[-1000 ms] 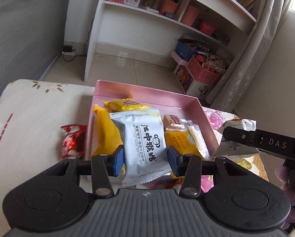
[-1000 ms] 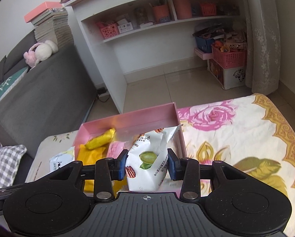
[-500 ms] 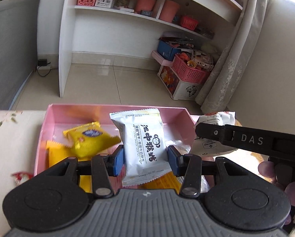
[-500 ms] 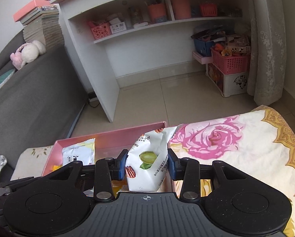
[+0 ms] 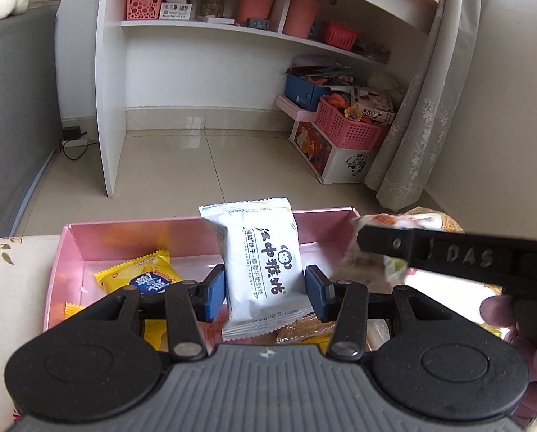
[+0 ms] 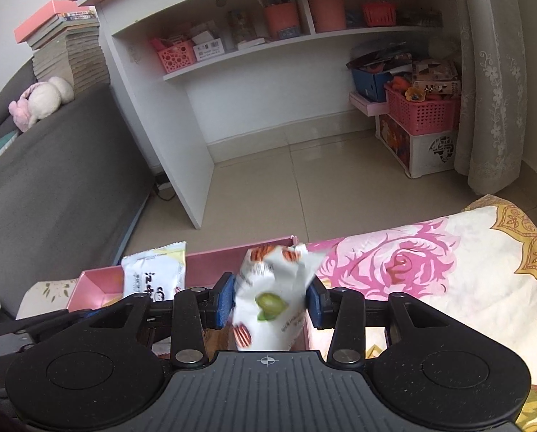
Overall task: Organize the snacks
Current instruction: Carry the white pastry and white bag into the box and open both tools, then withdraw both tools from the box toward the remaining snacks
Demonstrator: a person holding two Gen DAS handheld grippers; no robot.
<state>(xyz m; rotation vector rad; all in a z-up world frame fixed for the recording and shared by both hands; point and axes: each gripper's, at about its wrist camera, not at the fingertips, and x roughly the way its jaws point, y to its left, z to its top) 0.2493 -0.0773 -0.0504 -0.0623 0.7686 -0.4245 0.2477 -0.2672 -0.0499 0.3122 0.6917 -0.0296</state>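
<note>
We hold both tools tilted downward over the shallow pink cardboard box (image 5: pixel 88 248), our landmark, which sits on a surface draped in floral cloth (image 6: pixel 430 280).

Our left tool (image 5: pixel 265 288) pinches a white, pillow-shaped foil biscuit packet (image 5: pixel 259 262) upright between its blue pads, above the middle of the box. The packet's crimped top edge rises past the box's far wall.

Our right tool (image 6: pixel 270 304) has its jaws opening, yet the blue pads touch the sides of a crinkled white plastic nut pouch (image 6: pixel 272 298) printed with a green nut, hanging over the box's right end. In the left view this tool's black arm crosses at the box's right corner, with fingertips (image 5: pixel 495 309) of our right hand beneath it.

Inside the box, on its left side, lies a glossy yellow wrapped snack (image 5: pixel 142 277).
</note>
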